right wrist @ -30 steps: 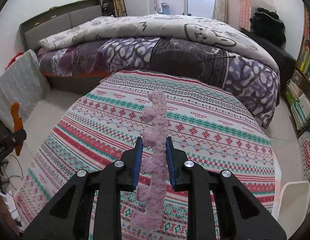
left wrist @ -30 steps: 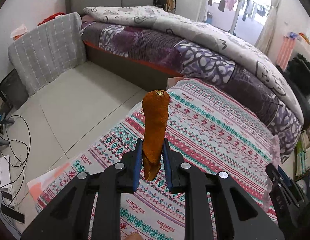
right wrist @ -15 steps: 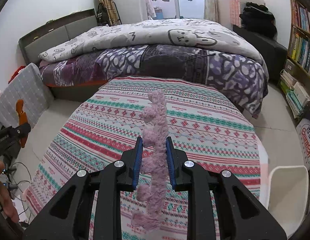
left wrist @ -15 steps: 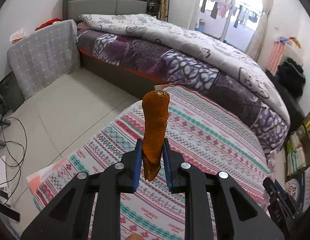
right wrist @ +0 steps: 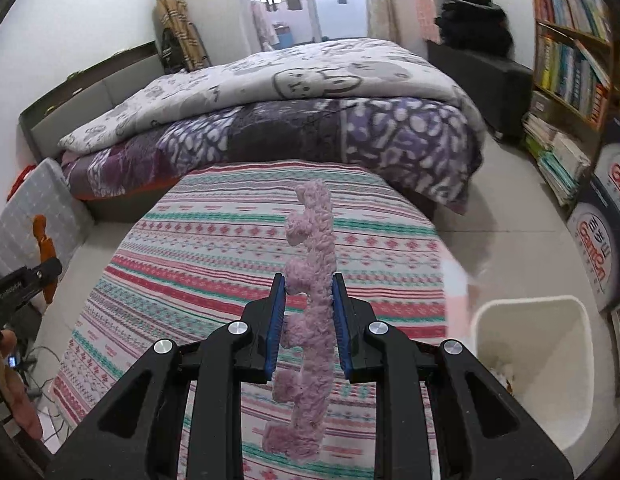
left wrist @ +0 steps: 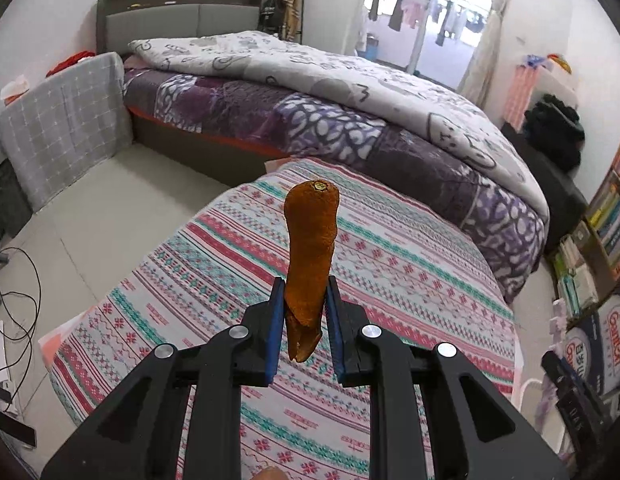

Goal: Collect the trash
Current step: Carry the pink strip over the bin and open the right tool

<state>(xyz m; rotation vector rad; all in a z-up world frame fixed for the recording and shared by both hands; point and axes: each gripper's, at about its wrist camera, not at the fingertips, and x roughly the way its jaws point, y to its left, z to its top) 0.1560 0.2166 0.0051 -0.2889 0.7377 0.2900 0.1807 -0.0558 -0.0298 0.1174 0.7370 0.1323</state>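
My left gripper (left wrist: pixel 306 308) is shut on an orange-brown carrot-shaped piece (left wrist: pixel 310 248) that stands upright between the blue pads, high above the striped patterned table cloth (left wrist: pixel 409 272). My right gripper (right wrist: pixel 308 308) is shut on a fuzzy pink knitted strip (right wrist: pixel 311 280), also upright, above the same cloth (right wrist: pixel 214 248). A white trash bin (right wrist: pixel 537 360) stands on the floor at the lower right of the right wrist view, with a few scraps inside. The left gripper with its orange piece (right wrist: pixel 44 240) shows at the left edge of the right wrist view.
A bed with a purple and grey quilt (left wrist: pixel 329 92) lies behind the table. A grey checked cushion (left wrist: pixel 62 124) leans at the left wall. Cables (left wrist: pixel 18 292) lie on the floor at left. Bookshelves (right wrist: pixel 569 60) and a dark blue box (right wrist: pixel 601 240) stand at right.
Both grippers have risen and swung to the right, holding their pieces. The white bin has come into the right wrist view at lower right.
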